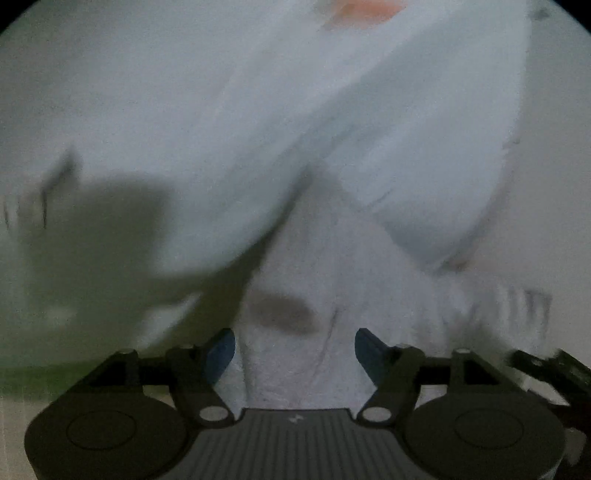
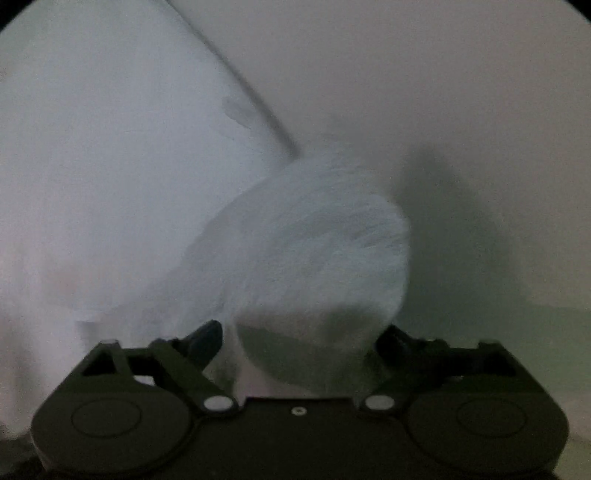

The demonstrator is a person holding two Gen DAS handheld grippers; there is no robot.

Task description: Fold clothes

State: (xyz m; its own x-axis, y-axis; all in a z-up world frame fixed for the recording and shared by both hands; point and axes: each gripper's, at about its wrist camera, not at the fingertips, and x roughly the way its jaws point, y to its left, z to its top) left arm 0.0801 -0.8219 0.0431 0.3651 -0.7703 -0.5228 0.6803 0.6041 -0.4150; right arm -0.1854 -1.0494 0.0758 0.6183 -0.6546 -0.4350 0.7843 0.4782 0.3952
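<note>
A pale, off-white surface [image 2: 461,92] fills the background of both views, smooth and bare where it shows beyond and to the right of the right gripper's jaws; no wall, floor or other part of the room can be made out, and both views are heavily blurred. Over this surface lies a white garment [image 1: 258,122], the largest thing in sight: in the left wrist view it spreads ahead of the jaws and to both sides of them in broad folds, and a band of its cloth runs back between the two fingers toward the gripper body. A dark shadow [image 1: 96,236] falls ahead and to the left of those jaws. An orange patch [image 1: 364,9] shows far ahead of them at the top edge, too blurred to identify. The left gripper [image 1: 294,350] has its jaws apart, blue-padded fingertips [image 1: 221,352] standing off either side of the cloth band; whether they press it cannot be told. In the right wrist view a rounded bunch of the same garment bulges just ahead of and between the jaws of the right gripper [image 2: 295,343], which stand wide apart, the cloth hiding most of the right finger. A dark seam [image 2: 243,88] runs along the garment's edge ahead and to the left.
</note>
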